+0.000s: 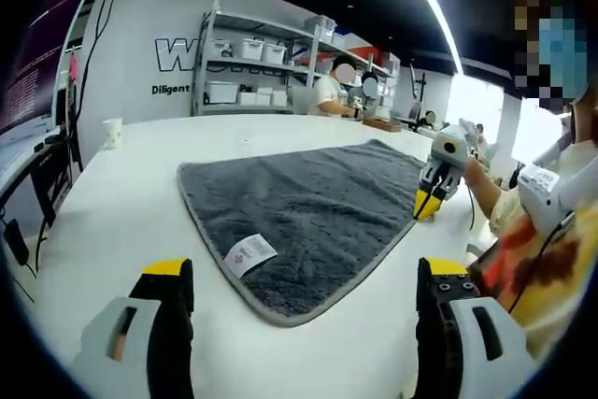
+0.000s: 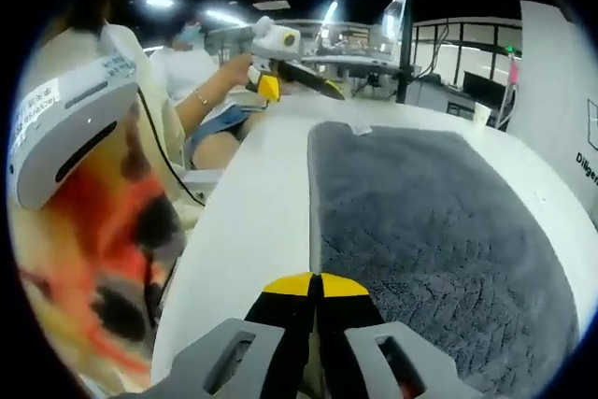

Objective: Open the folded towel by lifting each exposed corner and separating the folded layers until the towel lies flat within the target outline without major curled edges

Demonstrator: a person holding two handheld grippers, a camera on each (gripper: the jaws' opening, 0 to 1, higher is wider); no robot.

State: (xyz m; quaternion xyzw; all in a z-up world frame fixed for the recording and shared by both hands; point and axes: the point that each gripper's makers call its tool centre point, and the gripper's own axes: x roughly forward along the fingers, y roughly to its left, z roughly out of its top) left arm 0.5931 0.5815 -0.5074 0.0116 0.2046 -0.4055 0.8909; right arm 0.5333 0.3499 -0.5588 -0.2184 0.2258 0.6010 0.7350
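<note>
A dark grey towel (image 1: 308, 203) lies spread on the white table (image 1: 121, 221), its white label (image 1: 250, 254) near the corner closest to me. In the left gripper view my left gripper (image 1: 304, 270) hovers just short of that corner, jaws wide apart and holding nothing. My right gripper (image 1: 425, 205) rests at the towel's right edge with its yellow tips together. In the right gripper view the right gripper (image 2: 316, 285) is shut at the edge of the towel (image 2: 439, 221); pinched cloth cannot be made out. A hand holds the left gripper (image 2: 294, 81) at the towel's far end.
A paper cup (image 1: 113, 131) stands at the table's far left, beside a monitor (image 1: 37, 53). Shelves with white bins (image 1: 248, 49) line the back wall, and a person (image 1: 329, 91) sits there. The operator's body (image 2: 84, 203) is close to the table edge by the right gripper.
</note>
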